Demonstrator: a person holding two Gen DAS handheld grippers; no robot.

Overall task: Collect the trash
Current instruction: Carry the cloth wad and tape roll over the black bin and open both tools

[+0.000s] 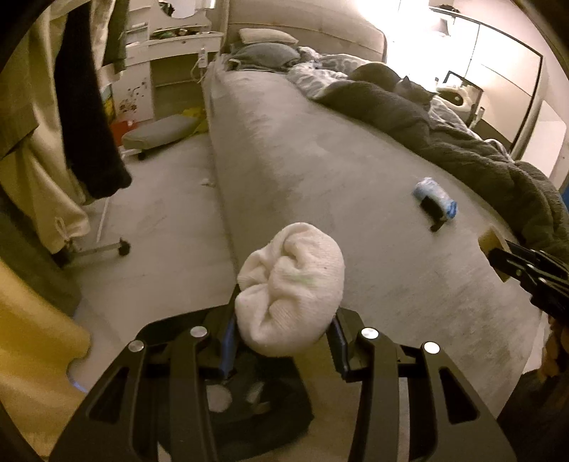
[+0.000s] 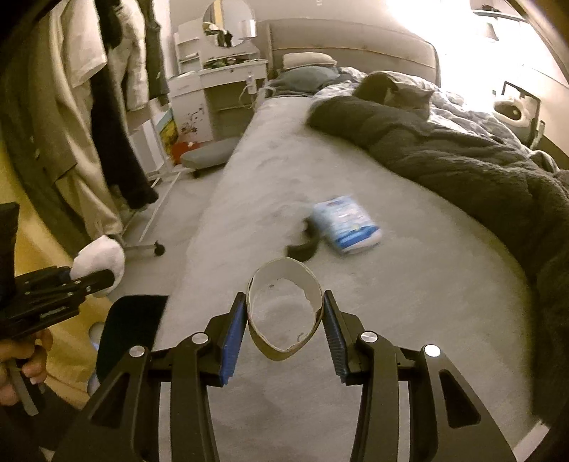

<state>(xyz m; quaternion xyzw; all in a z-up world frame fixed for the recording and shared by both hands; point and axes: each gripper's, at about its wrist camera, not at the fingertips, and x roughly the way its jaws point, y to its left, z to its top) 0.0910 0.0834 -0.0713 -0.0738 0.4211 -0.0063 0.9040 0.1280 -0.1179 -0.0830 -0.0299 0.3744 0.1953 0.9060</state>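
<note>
White wad point(image 1: 290, 288) clamped in left gripper point(image 1: 284, 334) over bed's near-left edge; squashed cardboard tube point(image 2: 284, 312) pinched in right gripper point(image 2: 284, 327) above bed point(image 2: 409, 302). Blue-white pack point(image 2: 346, 224) lies farther up, touching dark item point(image 2: 302, 247). Judged: keep both squeezes firm, carry to bin, don't crush tube loose

Home bedroom. My view runs along a wide bed point(image 2: 320, 177) with rumpled dark blanket point(image 2: 444, 152) and pillows point(image 1: 268, 35); white vanity with round mirror point(image 2: 229, 26); clothes hanging on rack point(image 2: 106, 89).
</note>
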